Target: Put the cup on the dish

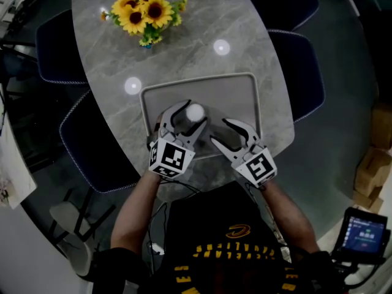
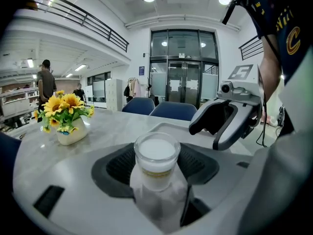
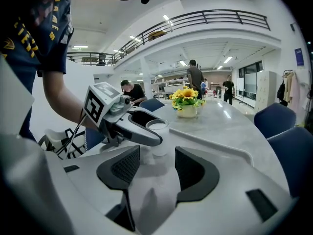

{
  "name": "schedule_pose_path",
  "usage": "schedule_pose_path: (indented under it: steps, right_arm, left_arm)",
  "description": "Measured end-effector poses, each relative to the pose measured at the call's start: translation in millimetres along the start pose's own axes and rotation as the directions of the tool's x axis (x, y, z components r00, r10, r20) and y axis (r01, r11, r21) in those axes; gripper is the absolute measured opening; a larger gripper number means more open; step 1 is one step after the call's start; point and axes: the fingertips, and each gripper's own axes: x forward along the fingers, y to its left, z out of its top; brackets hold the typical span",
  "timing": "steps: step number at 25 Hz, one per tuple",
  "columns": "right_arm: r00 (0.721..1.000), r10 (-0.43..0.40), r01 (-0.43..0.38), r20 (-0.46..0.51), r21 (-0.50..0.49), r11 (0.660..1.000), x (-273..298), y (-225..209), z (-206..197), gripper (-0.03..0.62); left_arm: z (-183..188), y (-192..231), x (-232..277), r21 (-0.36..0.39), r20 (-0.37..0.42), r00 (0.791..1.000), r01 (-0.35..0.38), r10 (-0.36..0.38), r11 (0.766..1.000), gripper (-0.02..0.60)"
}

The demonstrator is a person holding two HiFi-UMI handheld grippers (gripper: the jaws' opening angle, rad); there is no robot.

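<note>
left gripper (image 1: 193,115) is pinching the cup (image 2: 156,158), a frosted glass with white inside, over the near left part of the dish (image 1: 236,97), can't tell if it's touching down or just above. right gripper (image 1: 220,132) is at the dish's near edge just beside the cup, claw spread with nothing in it. sunflowers (image 1: 146,11) sit well beyond the dish's far left corner

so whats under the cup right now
The grey tray lies under the cup, which sits between the left tool's jaws. Those jaws cover the cup's base, so whether it rests on the tray or hangs above it cannot be seen.
</note>
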Motion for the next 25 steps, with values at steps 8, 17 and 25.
schedule_pose_path:
  steps: [8,17,25]
  right_arm:
    - [1.0,0.018,-0.018,-0.007,0.012,1.0,2.6,5.2,-0.5,0.23]
    - [0.999,0.036,-0.036,-0.011,0.009,0.999,2.0,12.6,-3.2,0.23]
    - [0.999,0.037,-0.037,-0.015,0.022,0.999,1.0,13.0,-6.5,0.23]
  left_arm:
    - [-1.4,-1.4,-0.5,-0.029,0.006,1.0,-0.007,0.007,1.0,0.267]
    - [-2.8,-4.1,-0.1,-0.02,0.011,1.0,-0.011,0.012,1.0,0.268]
    - [-4.1,-4.5,1.7,-0.03,0.02,1.0,-0.022,0.023,0.999,0.268]
